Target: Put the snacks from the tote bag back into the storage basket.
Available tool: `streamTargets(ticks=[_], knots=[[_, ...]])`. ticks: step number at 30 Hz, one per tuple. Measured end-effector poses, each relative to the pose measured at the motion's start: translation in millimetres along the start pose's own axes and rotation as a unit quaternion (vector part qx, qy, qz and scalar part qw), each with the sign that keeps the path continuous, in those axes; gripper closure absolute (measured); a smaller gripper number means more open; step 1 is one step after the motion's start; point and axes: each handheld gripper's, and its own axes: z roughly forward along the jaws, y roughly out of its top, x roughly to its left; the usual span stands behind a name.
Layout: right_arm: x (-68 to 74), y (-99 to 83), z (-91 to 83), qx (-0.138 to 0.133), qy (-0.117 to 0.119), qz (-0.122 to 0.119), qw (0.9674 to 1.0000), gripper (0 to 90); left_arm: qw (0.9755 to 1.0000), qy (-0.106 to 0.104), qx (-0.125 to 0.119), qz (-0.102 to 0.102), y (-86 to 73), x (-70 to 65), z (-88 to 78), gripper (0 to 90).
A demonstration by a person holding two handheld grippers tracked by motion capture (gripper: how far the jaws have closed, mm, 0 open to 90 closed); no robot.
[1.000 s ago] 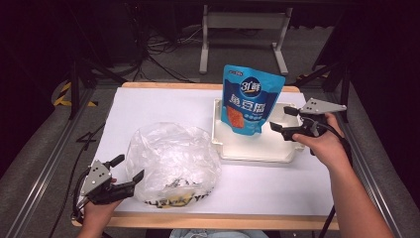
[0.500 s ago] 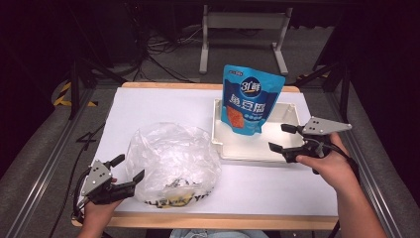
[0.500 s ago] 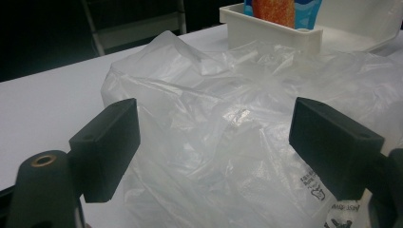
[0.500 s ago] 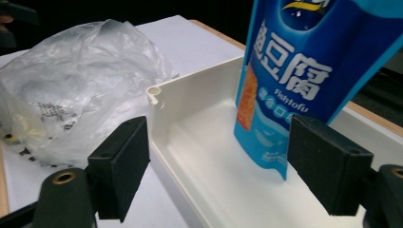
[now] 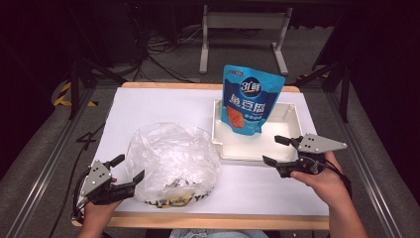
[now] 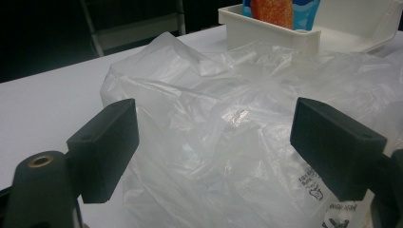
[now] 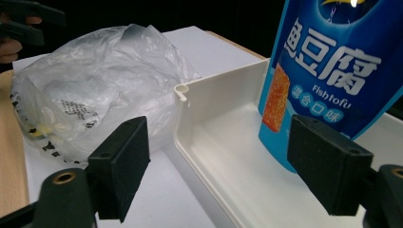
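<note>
On the white counter point(image 5: 163, 106) in a dark room, my left tongs point(image 5: 130, 171) and right tongs point(image 5: 275, 151) gape empty; the light, crinkly, slippery plastic bag point(image 5: 171, 161) wants pinching at a loose fold.

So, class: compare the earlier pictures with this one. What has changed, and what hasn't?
The right gripper has drawn back from the blue pouch toward the table's near edge, jaws open and empty. The pouch still stands in the white tray; the left gripper and plastic bag stayed put.

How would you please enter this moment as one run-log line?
left gripper: open, at plastic bag | right gripper: open, empty, beside white tray | blue fish tofu pouch: upright in tray
</note>
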Motion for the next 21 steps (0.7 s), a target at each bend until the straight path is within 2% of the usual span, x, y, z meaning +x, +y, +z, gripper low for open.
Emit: streamTargets(ticks=[12,19,21], knots=[[6.4,-22.1,2.1,0.010,0.006,0.010,0.9999,21.4,1.0000,-0.005,-0.005,-0.002,0.4,0.3,-0.3,15.0],[7.3,-33.0,14.9,0.016,0.011,-0.001,0.9998,18.6,1.0000,-0.009,0.000,-0.003,-0.1,-0.2,0.7,14.2],[7.1,-40.0,21.1,0.018,0.015,0.005,0.9997,17.9,0.9999,-0.010,0.001,-0.003,-0.1,0.1,1.0,13.5]])
